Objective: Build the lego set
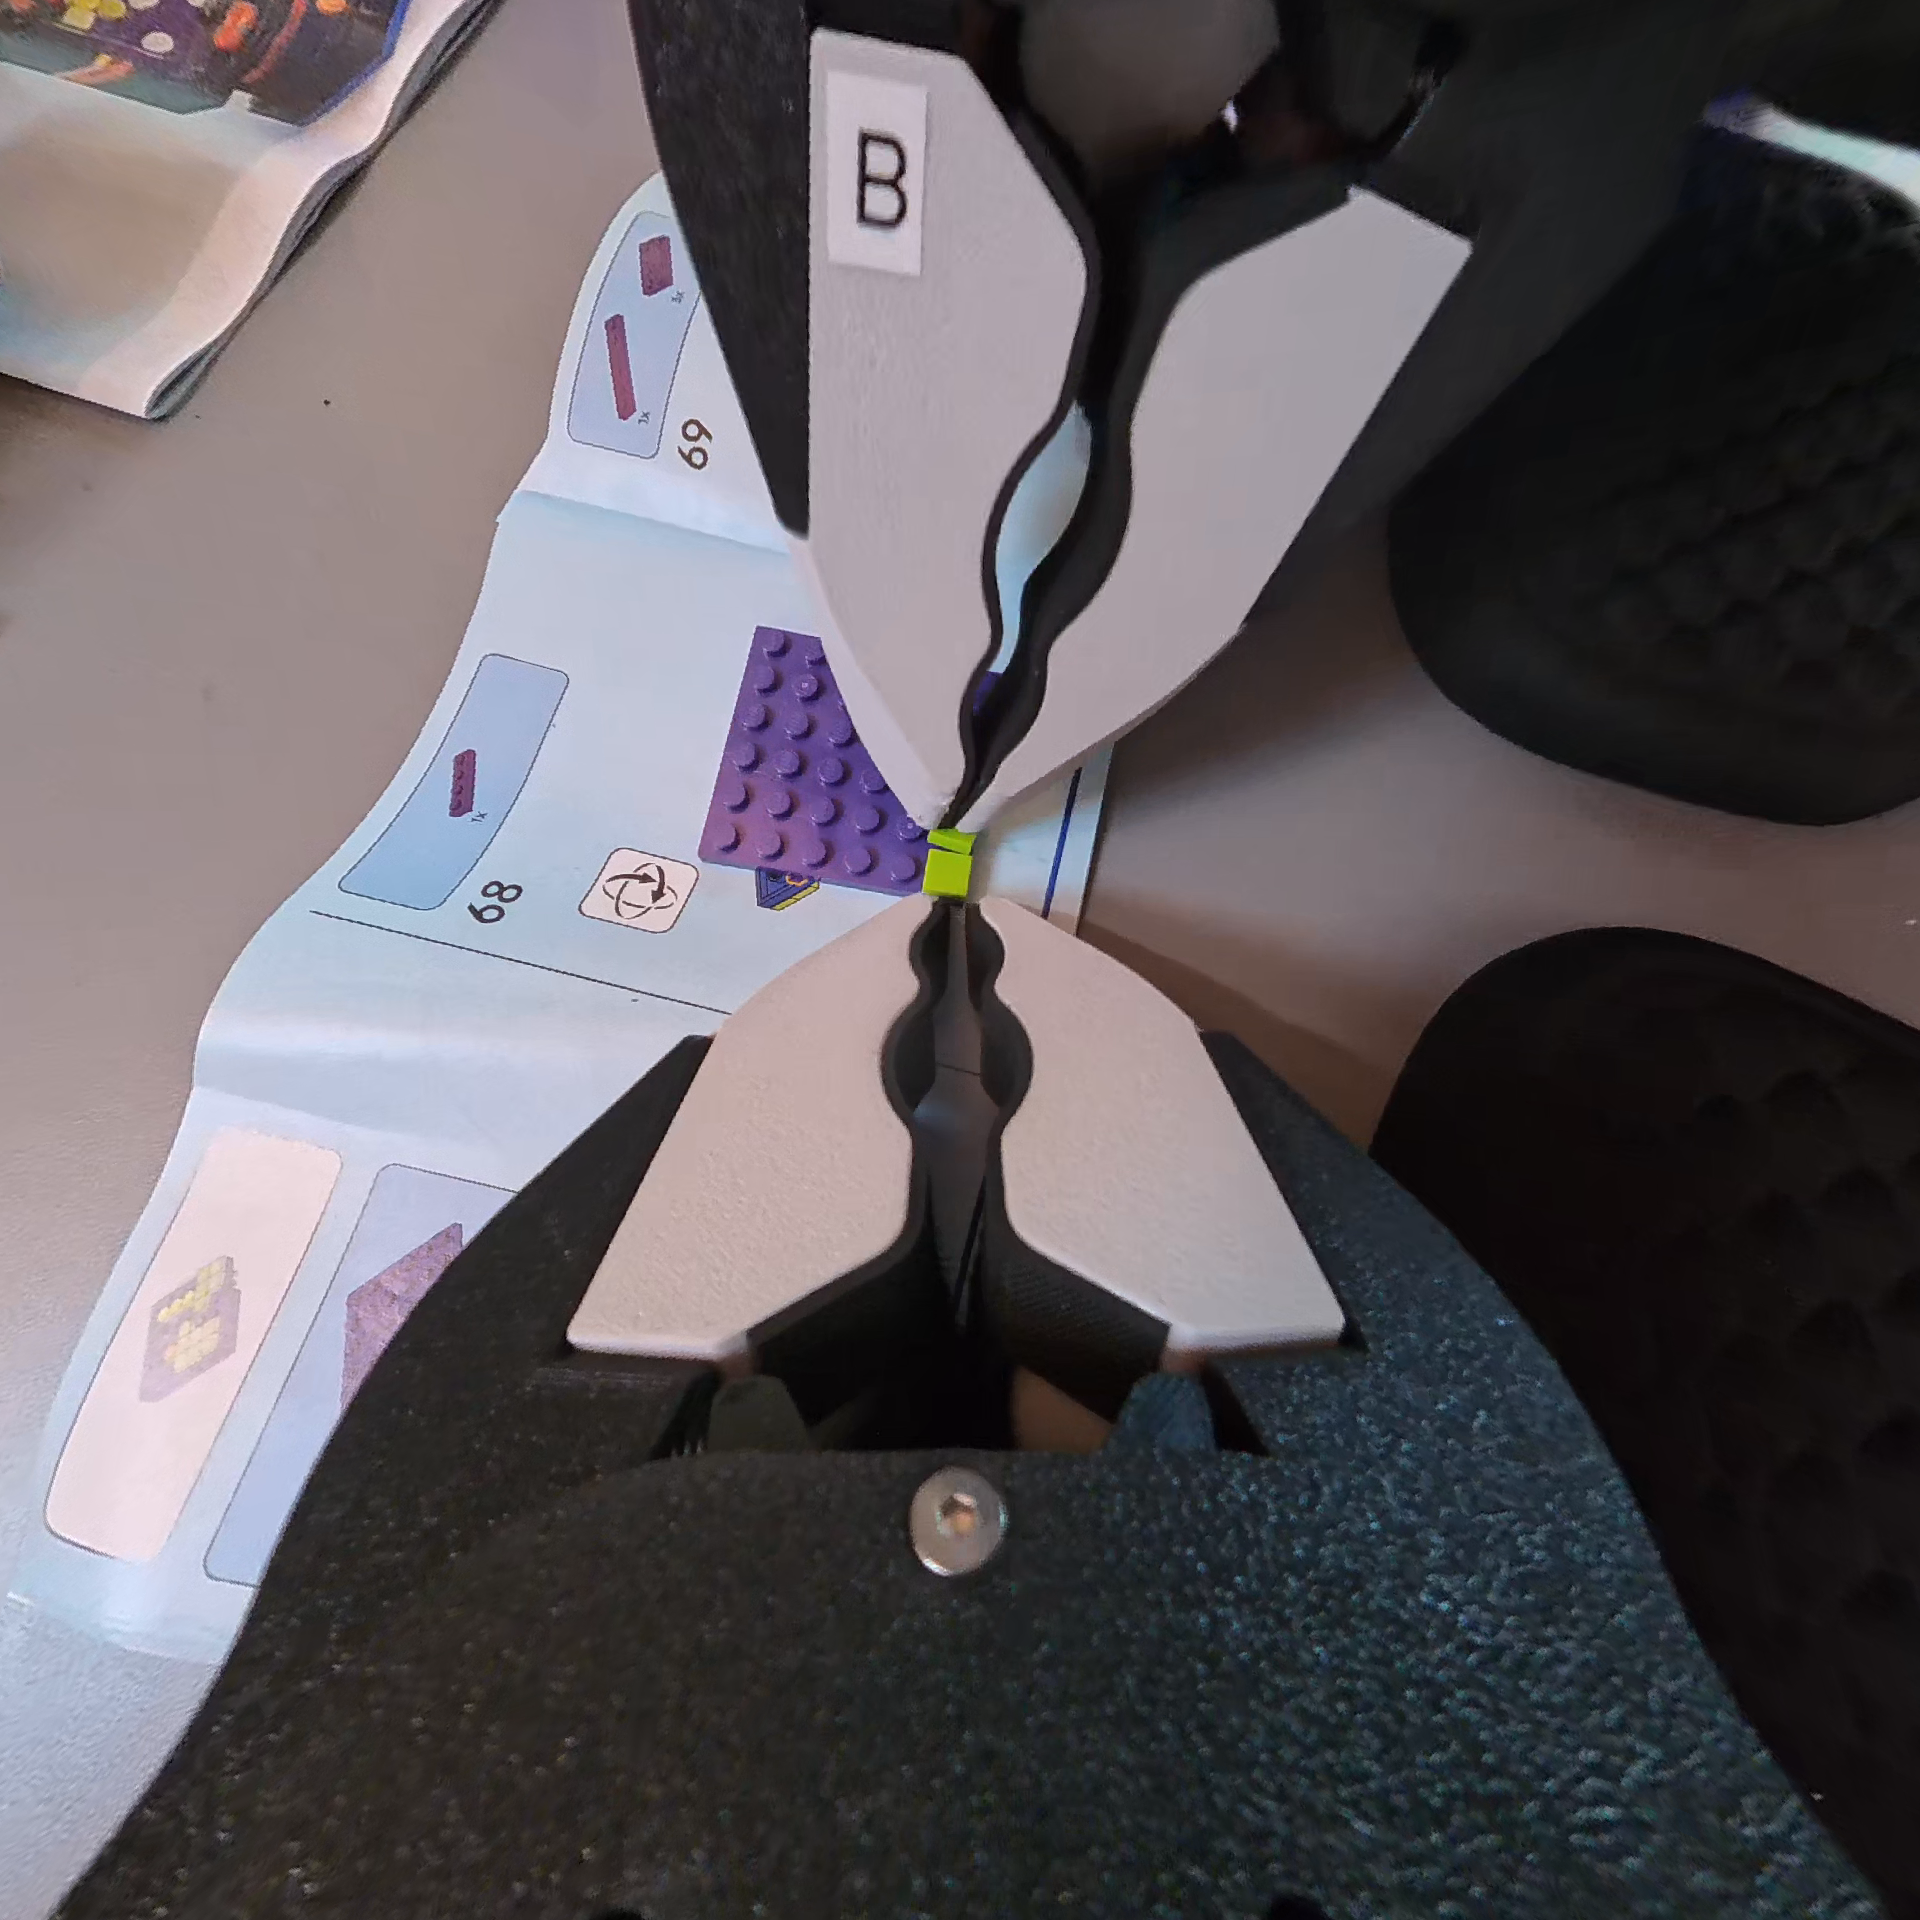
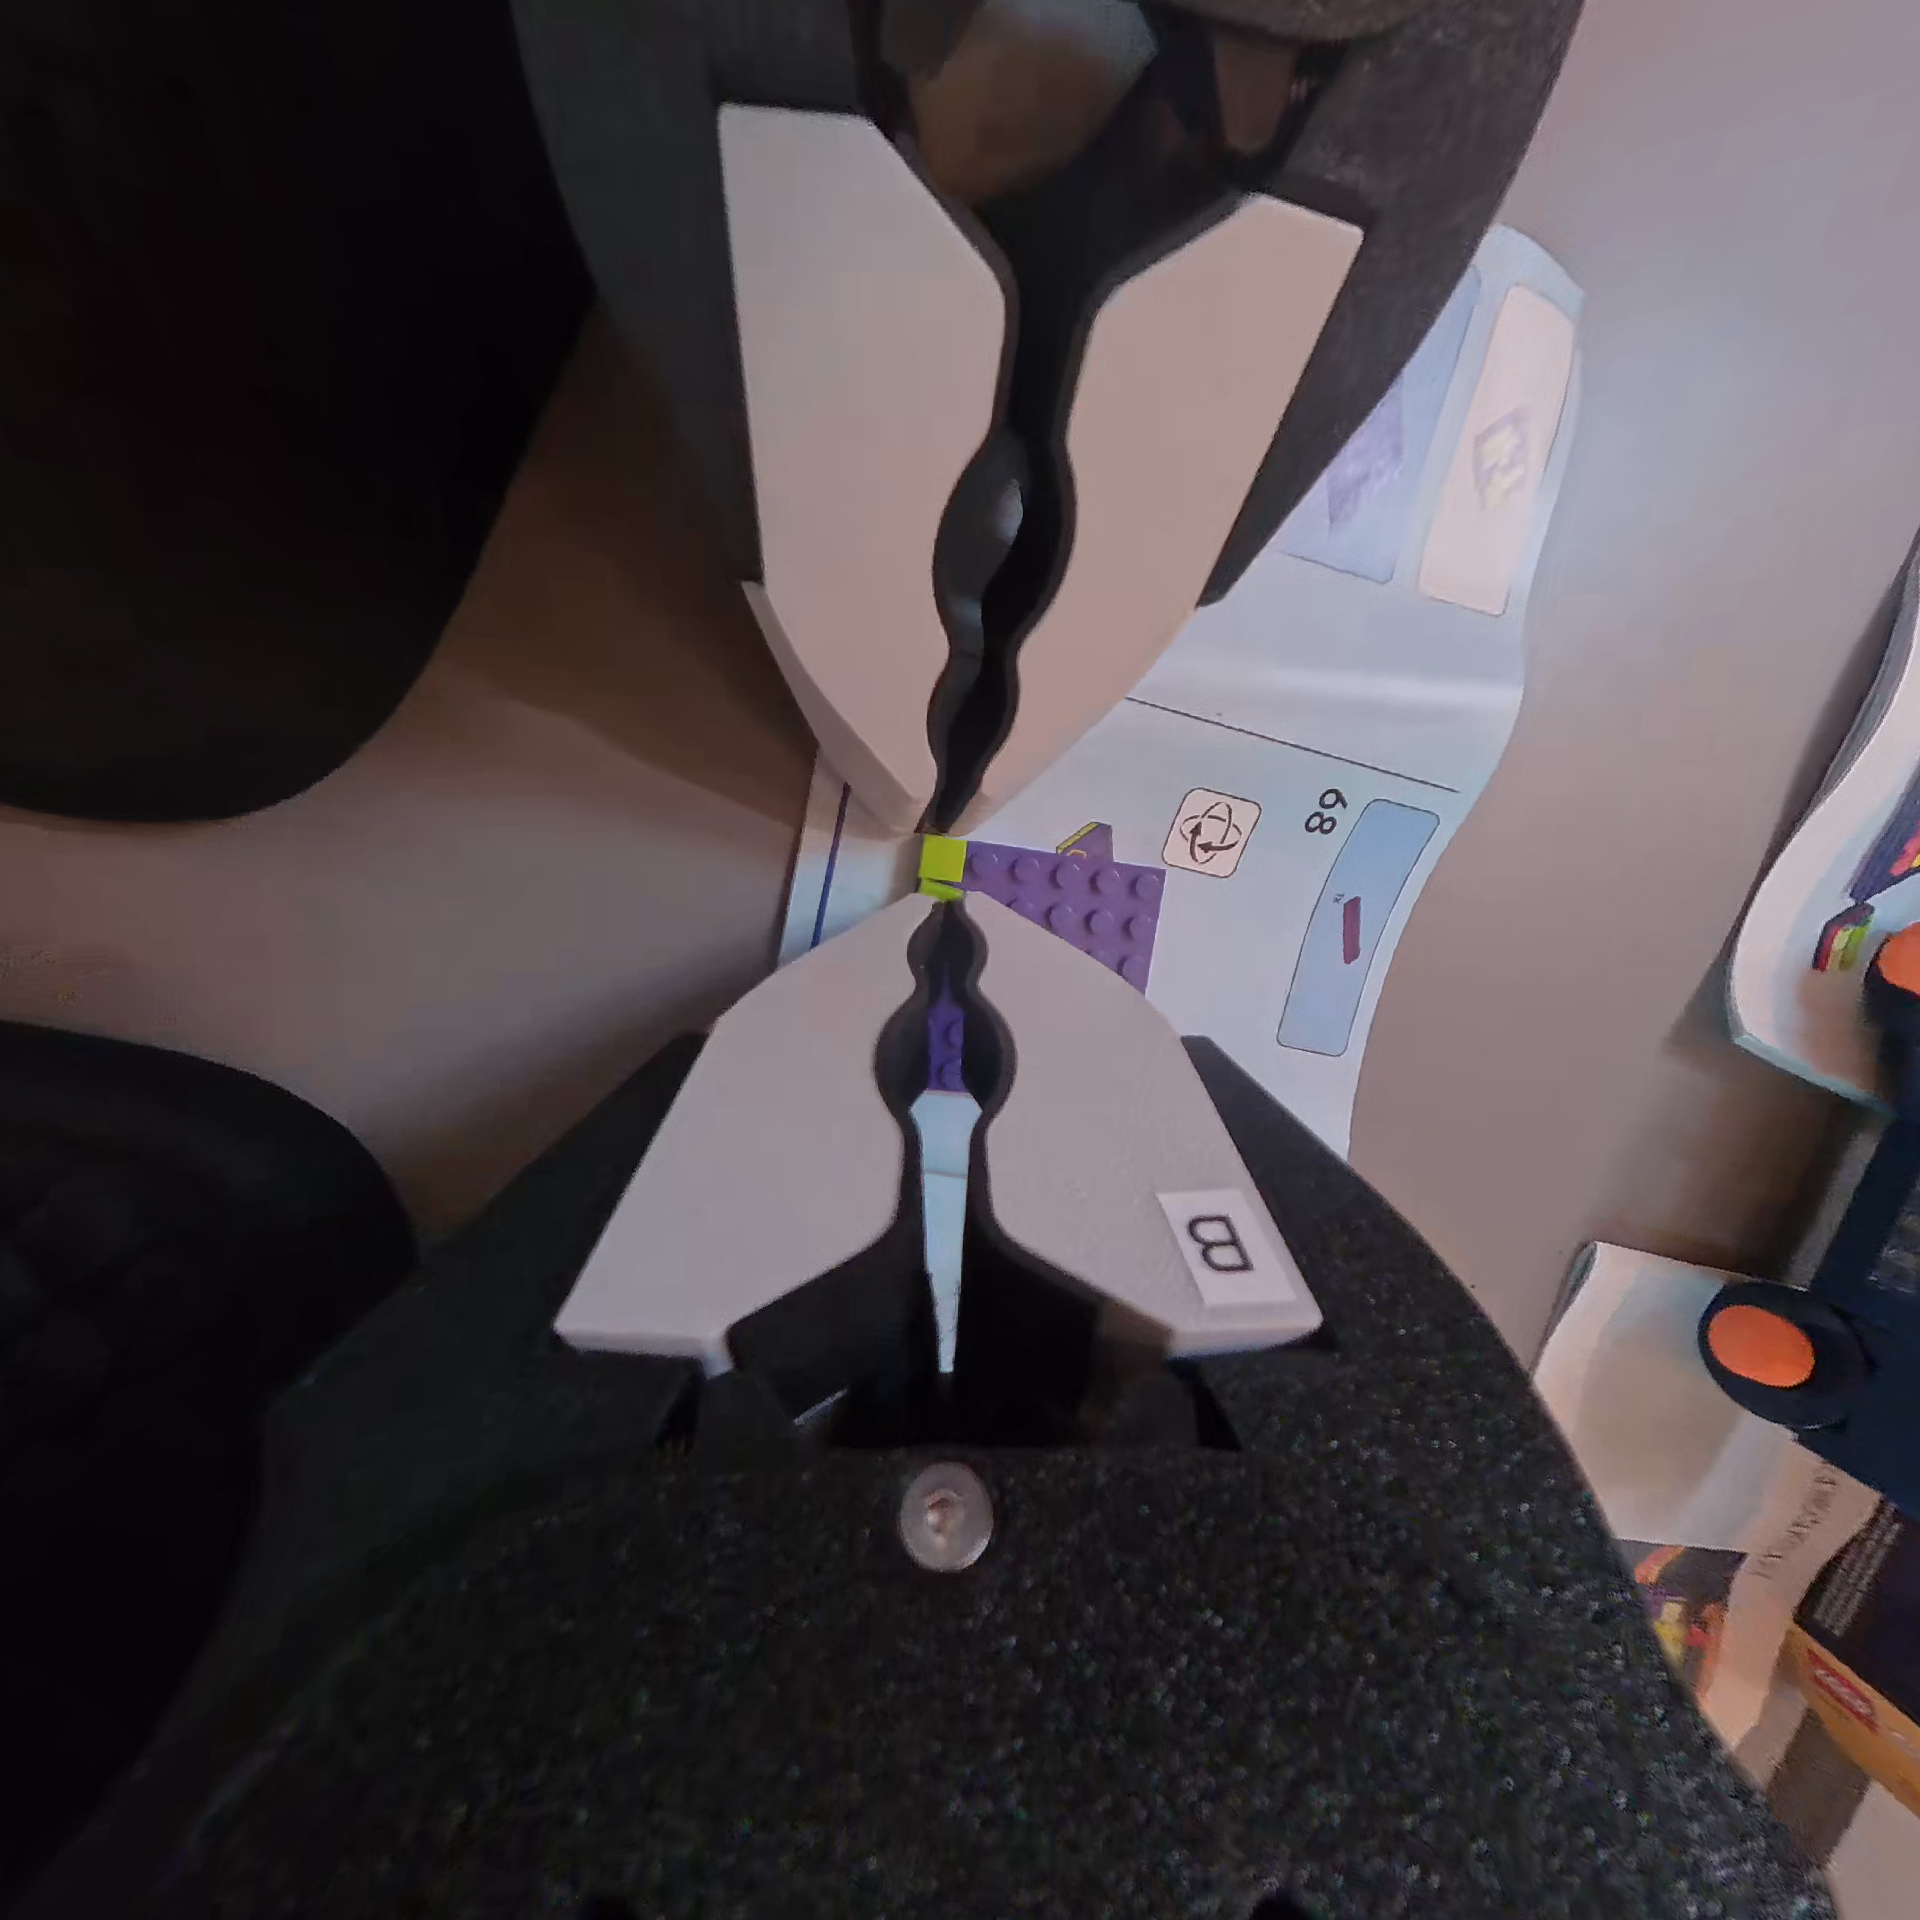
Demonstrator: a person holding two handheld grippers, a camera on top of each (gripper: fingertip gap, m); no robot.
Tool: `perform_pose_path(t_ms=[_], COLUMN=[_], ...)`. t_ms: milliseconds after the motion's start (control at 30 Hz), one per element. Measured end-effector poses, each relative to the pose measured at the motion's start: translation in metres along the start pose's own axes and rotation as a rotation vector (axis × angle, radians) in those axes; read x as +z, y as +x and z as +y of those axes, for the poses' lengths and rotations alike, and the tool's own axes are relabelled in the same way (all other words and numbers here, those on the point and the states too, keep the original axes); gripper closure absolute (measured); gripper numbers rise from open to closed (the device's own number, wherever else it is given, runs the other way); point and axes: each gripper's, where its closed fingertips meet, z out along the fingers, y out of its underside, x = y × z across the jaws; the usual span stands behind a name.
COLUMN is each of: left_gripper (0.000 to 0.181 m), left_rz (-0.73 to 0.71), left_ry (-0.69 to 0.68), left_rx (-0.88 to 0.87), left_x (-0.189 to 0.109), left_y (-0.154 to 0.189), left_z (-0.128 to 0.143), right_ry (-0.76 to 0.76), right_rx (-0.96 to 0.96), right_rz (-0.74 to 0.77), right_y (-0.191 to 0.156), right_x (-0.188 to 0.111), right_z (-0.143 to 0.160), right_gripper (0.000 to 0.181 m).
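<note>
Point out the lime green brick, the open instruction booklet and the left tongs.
lime green brick (image 1: 948, 871): left wrist view, its front face.
open instruction booklet (image 1: 582, 644): left wrist view, bare pale blue page.
left tongs (image 1: 948, 906): left wrist view, between their tips.

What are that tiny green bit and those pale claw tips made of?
The tiny green piece, pinched between both claws, looks like hard glossy plastic: crisp edges, even lime colour. The left claw has pale grey fingers with a matte, faintly grainy face, probably printed plastic, edged by a wavy black lining, perhaps rubber. The right claw looks the same.
</note>
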Motion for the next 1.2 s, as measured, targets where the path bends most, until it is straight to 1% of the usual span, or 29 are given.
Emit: perform_pose_path(t_ms=[267, 300, 333, 400, 433, 467, 533, 567, 600, 667, 733, 800, 933, 1000, 1200], left_gripper=[0.180, 0.180, 0.181, 0.181, 0.181, 0.181, 0.181, 0.181, 0.181, 0.181, 0.181, 0.181, 0.181, 0.181, 0.181], left_rz=[0.017, 0.019, 0.026, 0.030, 0.035, 0.036, 0.032, 0.033, 0.036, 0.041, 0.043, 0.045, 0.043, 0.043, 0.040], left_ry=[0.001, 0.002, 0.001, 0.003, 0.003, 0.004, 0.004, 0.003, 0.003, 0.003, 0.004, 0.005, 0.004, 0.004, 0.003], left_rx=[-0.029, -0.031, -0.034, -0.042, -0.050, -0.053, -0.045, -0.043, -0.043, -0.048, -0.050, -0.052, -0.055, -0.055, -0.052], left_x=[0.000, 0.000, 0.001, 0.000, 0.000, 0.000, 0.000, -0.001, -0.001, -0.001, -0.001, -0.001, -0.001, -0.001, -0.001], left_y=[-0.001, -0.001, 0.000, 0.000, 0.000, 0.000, 0.000, 0.001, 0.001, 0.001, 0.001, 0.001, 0.001, 0.001, 0.001], left_z=[0.000, 0.000, 0.000, 0.000, 0.000, 0.000, 0.000, 0.001, 0.001, 0.001, 0.001, 0.001, 0.001, 0.001, 0.001], right_ry=[-0.183, -0.145, -0.152, -0.211, -0.290, -0.289, -0.081, -0.031, -0.016, 0.018, 0.064, 0.057, 0.023, 0.049, 0.004], right_rx=[-0.199, -0.220, -0.230, -0.238, -0.249, -0.228, -0.138, -0.109, -0.079, 0.003, 0.106, 0.177, 0.204, 0.198, 0.156], right_rz=[-0.037, -0.081, -0.143, -0.121, -0.075, -0.056, -0.126, -0.105, -0.064, -0.057, -0.023, -0.022, -0.028, -0.047, -0.052], right_y=[-0.002, -0.011, -0.022, -0.020, -0.013, -0.014, -0.039, -0.040, -0.035, -0.028, -0.013, -0.004, 0.005, 0.003, 0.004], right_x=[0.000, 0.003, 0.009, 0.008, 0.004, -0.002, -0.016, -0.024, -0.031, -0.037, -0.032, -0.021, -0.007, -0.006, 0.000], right_z=[0.000, -0.008, -0.010, -0.007, 0.005, 0.007, -0.016, -0.020, -0.020, -0.019, -0.020, -0.013, -0.001, -0.004, 0.002], right_gripper=[0.181, 0.181, 0.181, 0.181, 0.181, 0.181, 0.181, 0.181, 0.181, 0.181, 0.181, 0.181, 0.181, 0.181, 0.181])
